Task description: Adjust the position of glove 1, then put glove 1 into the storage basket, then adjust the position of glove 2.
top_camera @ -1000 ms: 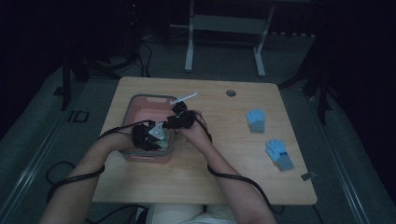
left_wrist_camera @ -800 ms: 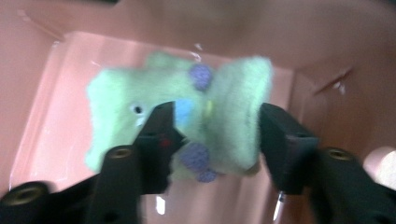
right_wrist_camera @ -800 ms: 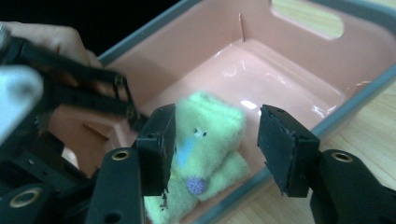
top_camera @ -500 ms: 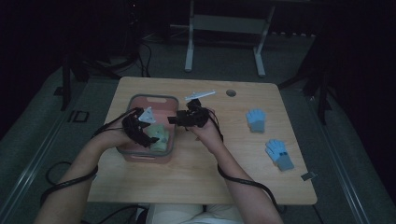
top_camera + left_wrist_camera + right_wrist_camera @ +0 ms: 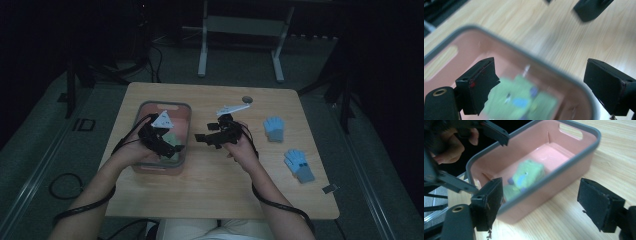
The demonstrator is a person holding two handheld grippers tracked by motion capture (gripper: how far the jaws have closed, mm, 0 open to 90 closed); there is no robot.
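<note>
Sitting at nine o'clock on the bench (image 5: 210, 200), the pink bin (image 5: 184, 131) is holding the green glove (image 5: 527, 177). The left claw (image 5: 172, 149) is hovering over it, the right claw (image 5: 200, 138) at three o'clock beside it. Both claws are released, jaws just having been opening with nothing between them.

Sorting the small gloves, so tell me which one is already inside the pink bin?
The green glove lies in the pink bin; both blue gloves lie on the table.
</note>
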